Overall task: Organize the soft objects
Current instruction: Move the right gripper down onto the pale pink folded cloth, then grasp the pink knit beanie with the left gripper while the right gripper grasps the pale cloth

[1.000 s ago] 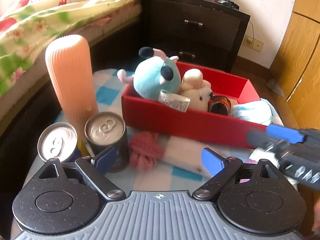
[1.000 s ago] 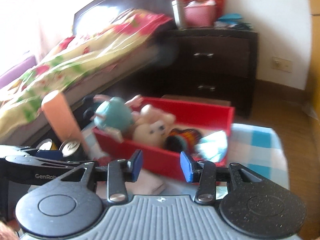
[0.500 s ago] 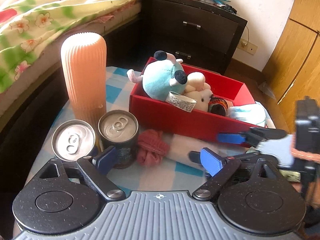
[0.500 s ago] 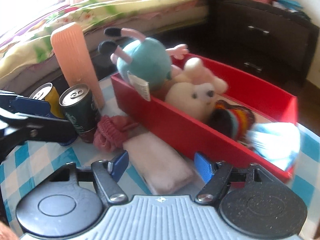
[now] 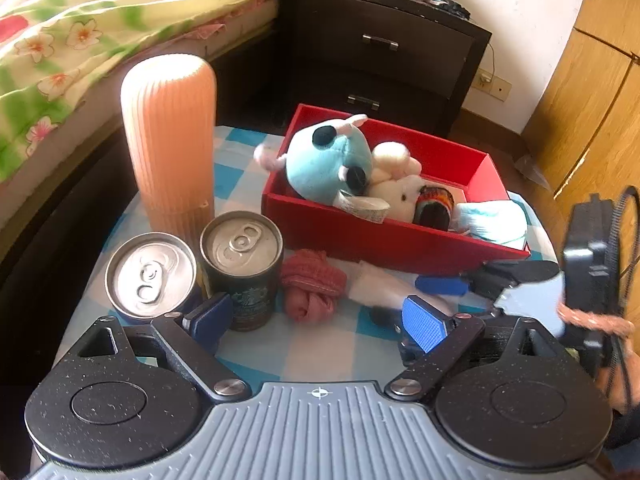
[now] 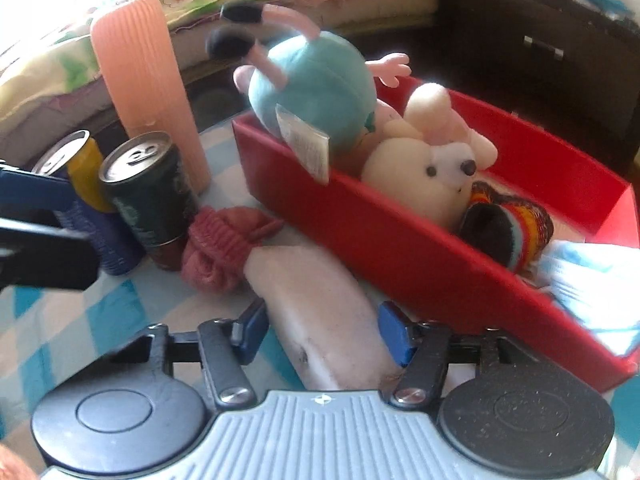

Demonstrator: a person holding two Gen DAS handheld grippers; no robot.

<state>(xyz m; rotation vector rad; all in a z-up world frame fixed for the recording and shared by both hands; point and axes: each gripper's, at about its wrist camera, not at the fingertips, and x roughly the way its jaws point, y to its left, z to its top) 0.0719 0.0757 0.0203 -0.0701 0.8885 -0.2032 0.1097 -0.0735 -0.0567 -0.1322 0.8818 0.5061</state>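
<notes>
The right gripper [image 6: 320,334] straddled the pale folded cloth [image 6: 320,304], jaws apart; the left gripper [image 5: 318,320] gaped beside the dark green can [image 5: 240,268] and the pink knitted bundle [image 5: 312,288].

Very little here can be read from my end. On the dark green can [image 5: 245,270], low on its side in the left wrist view, I make out the round Starbucks siren logo with pale lettering beside it; the letters are too small and soft for me to spell out. In the right wrist view the same can [image 6: 150,196] shows only a blurred smear of print. The white tag [image 6: 304,142] hanging from the blue plush toy [image 6: 316,88] carries faint grey print that I cannot read. The second can [image 5: 150,276] shows only its blank silver lid.
</notes>
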